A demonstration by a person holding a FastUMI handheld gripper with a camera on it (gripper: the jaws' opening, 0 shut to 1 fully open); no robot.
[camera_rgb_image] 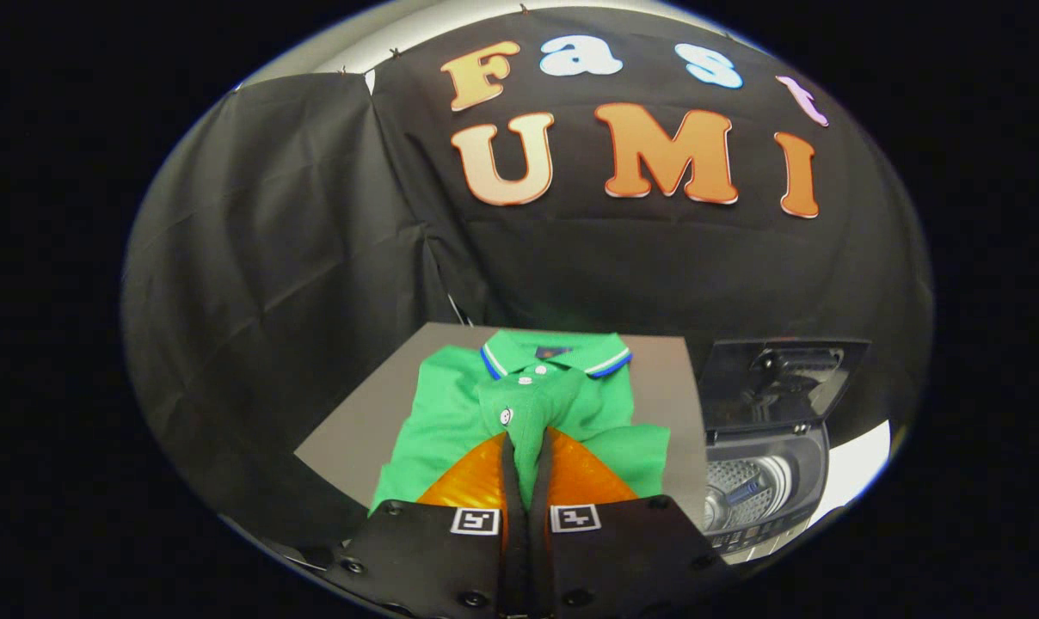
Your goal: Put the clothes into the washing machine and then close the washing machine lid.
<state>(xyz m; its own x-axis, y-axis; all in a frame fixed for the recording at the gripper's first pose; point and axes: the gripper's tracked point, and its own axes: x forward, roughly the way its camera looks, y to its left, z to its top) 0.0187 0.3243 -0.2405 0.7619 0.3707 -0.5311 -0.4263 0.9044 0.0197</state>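
A green polo shirt (485,404) with a blue-and-white trimmed collar lies on a grey table (356,430). My gripper (525,451) is shut on the shirt: both fingers pinch a raised fold of its front, just below the button placket. The pinched cloth stands up between the fingertips while the rest of the shirt still rests on the table. To the right of the table stands a small top-loading washing machine (765,481), its lid (777,378) raised upright and its metal drum showing inside.
Black cloth walls close the booth behind and to the left of the table. The washer's control panel (747,535) faces the near side. A pale floor strip (855,468) shows right of the machine.
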